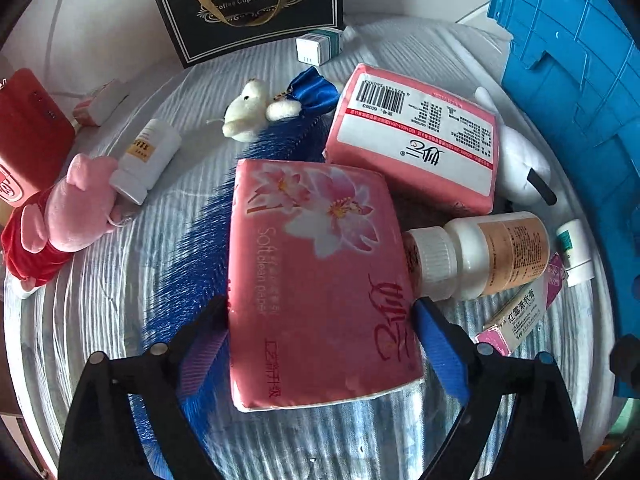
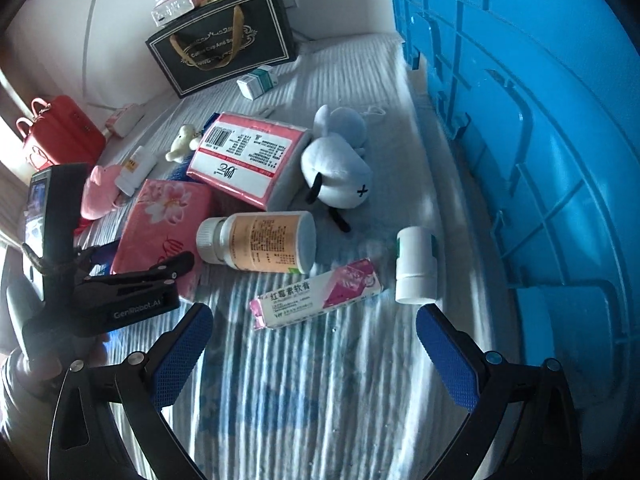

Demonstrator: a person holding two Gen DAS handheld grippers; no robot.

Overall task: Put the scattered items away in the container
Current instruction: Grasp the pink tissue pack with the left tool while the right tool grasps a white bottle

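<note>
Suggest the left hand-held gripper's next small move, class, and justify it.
Probably close the left hand-held gripper on the floral tissue pack: the pack already lies between its wide-open jaws, apparently not yet pinched, and the blue container stands nearby to receive it.

Both the left gripper [image 1: 322,316] and right gripper [image 2: 314,320] point steeply down, jaws spread wide.

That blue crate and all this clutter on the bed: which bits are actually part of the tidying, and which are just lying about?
Part of the job:
blue crate
flowered tissue pack
barcode tissue pack
pill bottle
ointment box
white plush

Probably just lying about:
black gift bag
red case
</note>
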